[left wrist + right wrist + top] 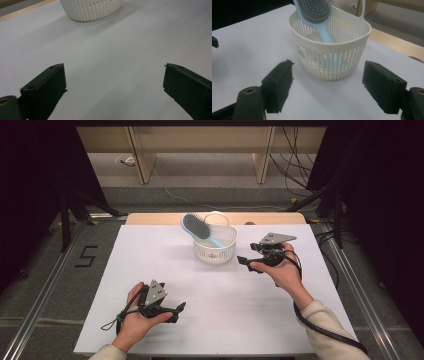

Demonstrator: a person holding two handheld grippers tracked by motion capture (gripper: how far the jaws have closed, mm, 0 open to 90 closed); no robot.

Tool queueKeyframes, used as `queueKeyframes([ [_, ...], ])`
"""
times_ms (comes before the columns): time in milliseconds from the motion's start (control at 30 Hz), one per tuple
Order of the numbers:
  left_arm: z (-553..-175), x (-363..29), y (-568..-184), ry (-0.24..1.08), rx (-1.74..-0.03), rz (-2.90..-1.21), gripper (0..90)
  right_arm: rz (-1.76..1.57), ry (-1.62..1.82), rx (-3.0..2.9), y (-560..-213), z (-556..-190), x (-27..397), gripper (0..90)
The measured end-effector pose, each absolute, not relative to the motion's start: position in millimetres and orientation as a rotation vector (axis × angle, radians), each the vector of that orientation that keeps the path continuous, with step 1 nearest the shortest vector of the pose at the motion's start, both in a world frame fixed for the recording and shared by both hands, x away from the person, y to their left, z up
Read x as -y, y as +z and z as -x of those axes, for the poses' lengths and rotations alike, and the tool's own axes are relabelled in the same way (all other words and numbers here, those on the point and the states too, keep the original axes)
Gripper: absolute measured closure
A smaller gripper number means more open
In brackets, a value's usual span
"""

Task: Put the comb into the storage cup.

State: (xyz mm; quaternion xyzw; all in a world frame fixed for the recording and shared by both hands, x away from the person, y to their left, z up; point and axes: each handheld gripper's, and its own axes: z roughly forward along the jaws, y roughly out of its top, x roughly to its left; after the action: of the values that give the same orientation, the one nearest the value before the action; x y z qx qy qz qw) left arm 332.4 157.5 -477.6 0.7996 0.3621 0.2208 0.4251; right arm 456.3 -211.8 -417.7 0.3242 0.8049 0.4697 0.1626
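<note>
A white slotted basket [215, 247] stands at the back middle of the white tabletop [150, 270]. A light blue hairbrush [197, 226] with a grey bristle pad leans in it, head up and out over the rim to the left. My right gripper [246, 264] is just right of the basket, pointing at it, open and empty. In the right gripper view the basket [329, 62] and brush [317, 10] sit a short way beyond the open jaws of the right gripper [329, 65]. My left gripper [178, 312] rests near the front edge, open with nothing between its jaws; the left gripper [114, 67] faces bare table, with the basket [91, 10] far ahead.
A wooden strip [150, 218] runs along the table's back edge behind the basket. Beyond it lie a grey floor, cables and wooden furniture legs [142, 160]. Metal rails [45, 285] flank the table on both sides.
</note>
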Motion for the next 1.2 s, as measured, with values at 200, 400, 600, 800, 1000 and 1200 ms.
queueKeyframes([
  [200,-332,-158,-477,0.552,-0.906,-1.997,4.0,-0.930,1.323,-2.296,-421,-445,225,24.8],
  [400,-332,-158,-478,0.550,-0.906,-2.000,4.0,-0.945,1.317,-2.299,-426,-431,239,24.6],
  [600,-332,-158,-478,0.551,-0.907,-2.000,4.0,-0.970,1.322,-2.282,-432,-415,255,24.6],
  [800,-332,-158,-478,0.552,-0.907,-2.001,4.0,-1.003,1.303,-2.273,-439,-401,269,24.1],
  [1000,-332,-159,-478,0.555,-0.910,-2.002,4.0,-1.020,1.311,-2.270,-445,-390,281,24.0],
  [1200,-332,-159,-478,0.554,-0.914,-1.998,4.0,-1.025,1.319,-2.269,-450,-379,290,24.0],
])
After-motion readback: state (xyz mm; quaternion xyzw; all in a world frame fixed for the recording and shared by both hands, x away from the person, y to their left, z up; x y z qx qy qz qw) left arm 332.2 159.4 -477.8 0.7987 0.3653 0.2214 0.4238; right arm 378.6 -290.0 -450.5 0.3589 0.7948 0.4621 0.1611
